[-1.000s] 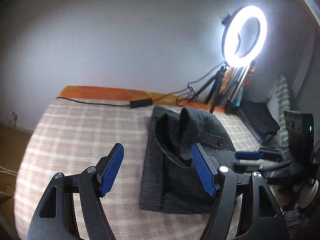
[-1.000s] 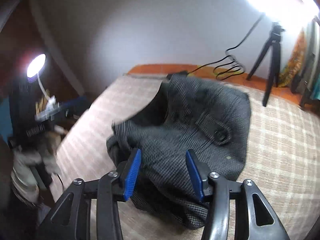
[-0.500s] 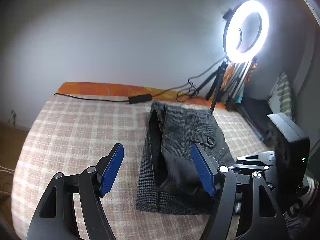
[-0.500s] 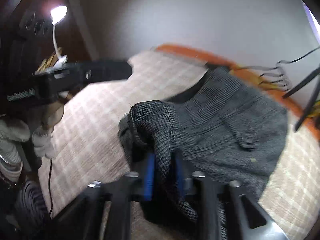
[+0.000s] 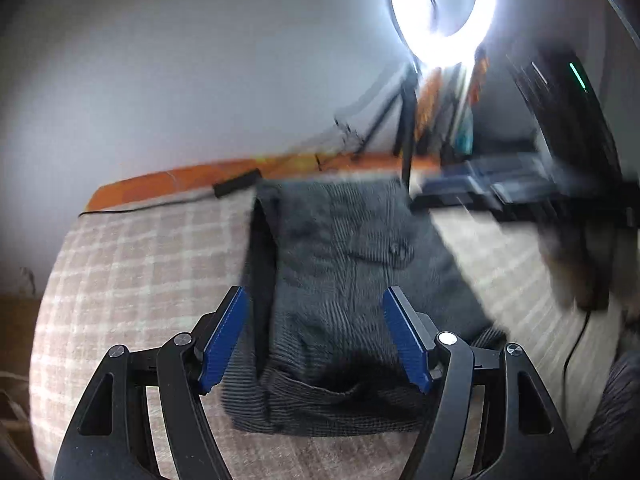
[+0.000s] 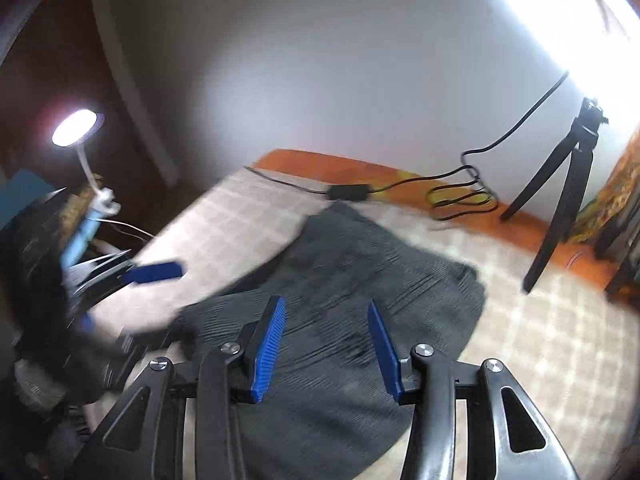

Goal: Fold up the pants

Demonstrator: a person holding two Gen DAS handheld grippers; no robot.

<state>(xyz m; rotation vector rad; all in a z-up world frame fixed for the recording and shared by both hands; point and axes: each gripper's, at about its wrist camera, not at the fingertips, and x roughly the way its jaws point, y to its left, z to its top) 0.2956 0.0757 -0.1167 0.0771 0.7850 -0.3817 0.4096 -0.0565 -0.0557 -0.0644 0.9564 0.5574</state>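
Observation:
Dark grey checked pants (image 5: 344,280) lie folded in a compact stack on the plaid bedspread (image 5: 132,264), a buttoned pocket flap on top. My left gripper (image 5: 316,336) is open and empty, its blue pads just above the stack's near end. My right gripper (image 6: 326,344) is open and empty, hovering over the same pants (image 6: 360,280) from the other side. In the left wrist view the right gripper (image 5: 520,192) shows blurred at the right. In the right wrist view the left gripper's blue fingers (image 6: 154,272) show blurred at the left.
A ring light (image 5: 442,8) on a black tripod (image 6: 560,196) stands at the bed's far edge. A cable with an inline box (image 6: 348,191) lies along the orange border. A small desk lamp (image 6: 74,128) glows beyond the bed's left side.
My right gripper was shut on a fold of the pants; it has let go and opened, and the fabric lies flatter. Both grippers have shifted; both views are motion-blurred.

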